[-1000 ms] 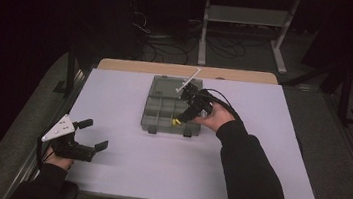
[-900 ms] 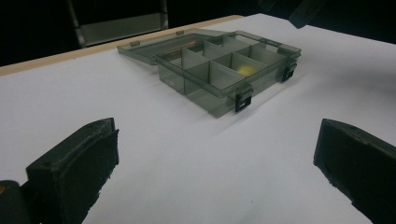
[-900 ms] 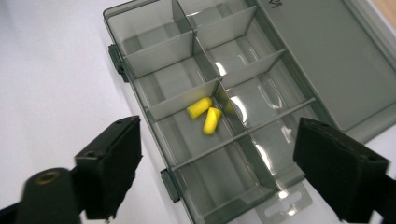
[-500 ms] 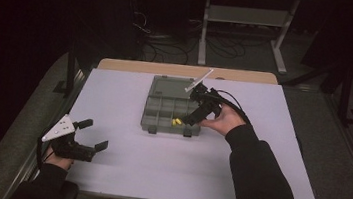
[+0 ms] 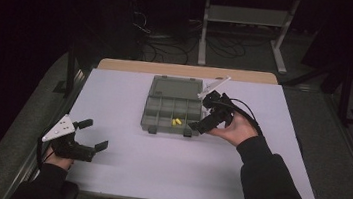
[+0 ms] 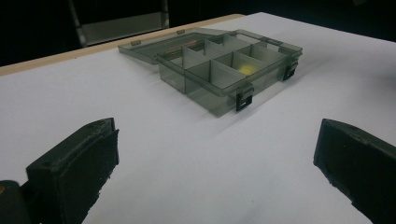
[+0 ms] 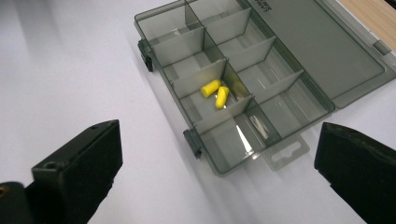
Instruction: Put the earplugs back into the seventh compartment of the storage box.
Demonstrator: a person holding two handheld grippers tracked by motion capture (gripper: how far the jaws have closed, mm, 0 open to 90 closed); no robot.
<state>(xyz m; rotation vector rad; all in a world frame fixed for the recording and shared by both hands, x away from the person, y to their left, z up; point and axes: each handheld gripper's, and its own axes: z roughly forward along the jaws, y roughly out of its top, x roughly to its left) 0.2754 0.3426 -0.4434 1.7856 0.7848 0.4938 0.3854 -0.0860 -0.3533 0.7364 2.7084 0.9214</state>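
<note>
Two yellow foam earplugs (image 7: 215,93) are seen in a front compartment of the smoky transparent plastic organiser box (image 5: 159,108) (lid laid open) on the white worktop (image 5: 157,163). The right gripper (image 5: 201,121) is held beside the box, its jaws just opened wide and empty, the earplugs ahead between them. The left gripper (image 5: 96,135) is parked well apart, jaws wide.

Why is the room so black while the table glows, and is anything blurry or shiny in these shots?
High view: light falls on the white table; the floor behind stays dim. Right gripper view: the organizer box is sharp, a glare streak lies in the compartment beside the two yellow earplugs, and the near jaws look soft. Left gripper view: the box casts a soft shadow, and the jaws are blurred.
</note>
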